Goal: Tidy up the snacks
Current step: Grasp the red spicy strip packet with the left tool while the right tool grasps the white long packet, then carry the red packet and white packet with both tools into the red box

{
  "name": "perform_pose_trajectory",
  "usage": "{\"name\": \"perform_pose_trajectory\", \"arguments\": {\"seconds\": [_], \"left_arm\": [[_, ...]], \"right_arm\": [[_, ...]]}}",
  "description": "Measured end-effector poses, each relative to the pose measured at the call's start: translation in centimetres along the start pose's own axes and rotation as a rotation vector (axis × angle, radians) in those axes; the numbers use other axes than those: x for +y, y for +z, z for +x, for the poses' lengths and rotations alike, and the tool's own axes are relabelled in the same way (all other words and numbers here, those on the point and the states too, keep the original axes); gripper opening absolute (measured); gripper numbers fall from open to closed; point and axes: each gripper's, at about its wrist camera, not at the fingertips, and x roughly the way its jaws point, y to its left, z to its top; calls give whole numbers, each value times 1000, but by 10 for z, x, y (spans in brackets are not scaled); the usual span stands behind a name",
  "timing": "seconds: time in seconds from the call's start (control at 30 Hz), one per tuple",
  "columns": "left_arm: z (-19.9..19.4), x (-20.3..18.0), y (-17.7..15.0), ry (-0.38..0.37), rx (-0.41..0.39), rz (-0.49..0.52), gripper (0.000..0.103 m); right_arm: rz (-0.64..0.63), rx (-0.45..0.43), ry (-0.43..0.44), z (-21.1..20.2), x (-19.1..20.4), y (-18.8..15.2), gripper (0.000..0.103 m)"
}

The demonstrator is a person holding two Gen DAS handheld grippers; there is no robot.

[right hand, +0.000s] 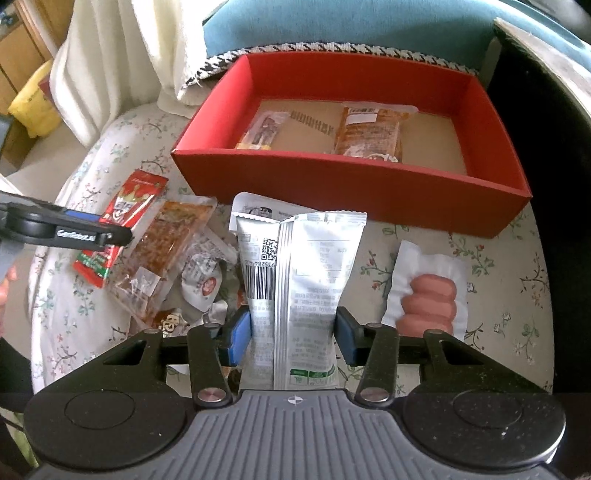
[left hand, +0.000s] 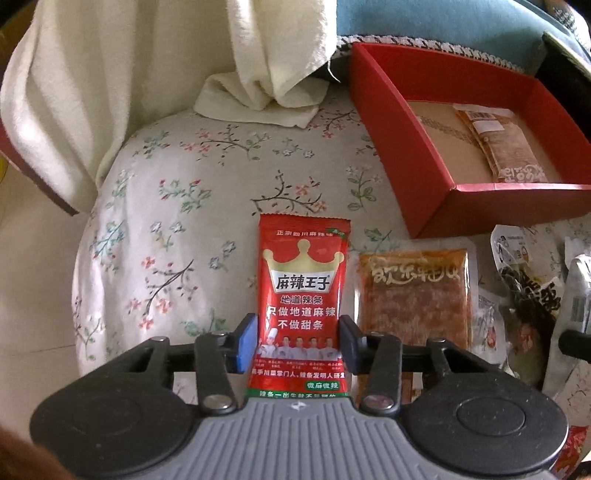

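Observation:
My left gripper [left hand: 298,341] is shut on a red spicy-strip packet [left hand: 303,295], held over the floral cushion; the packet also shows in the right wrist view [right hand: 122,214]. My right gripper [right hand: 292,334] is shut on a silver snack packet [right hand: 295,280], held upright in front of the red box [right hand: 354,192]. The box also shows in the left wrist view [left hand: 424,155] at the upper right. It holds an orange-brown packet [right hand: 369,133] and a small clear packet [right hand: 264,129]. Loose on the cushion lie an orange tofu packet [left hand: 413,295] and a sausage packet [right hand: 428,291].
A floral-covered round seat [left hand: 184,221] carries everything. A white cloth [left hand: 147,74] hangs at the back left. A blue cushion [right hand: 351,26] sits behind the box. Several small wrapped snacks [right hand: 201,280] lie piled between the grippers. A dark object [right hand: 546,184] stands at the right.

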Motion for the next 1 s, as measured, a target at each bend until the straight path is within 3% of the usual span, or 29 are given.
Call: {"name": "perform_pose_trajectory", "arguments": {"seconds": [0.23,0.57,1.0], "left_arm": [[-29,5,5,-52,-74,-34,39],[-58,-19,10,-137,-150,21,39],[-73,-47,14,-157,-197,83,39]], "right_arm": [[17,-49,20,-12,-4,2,55],[32,-112,29,-27,-9,9,55],[69,-224,47,-53,-19,23,54]]}}
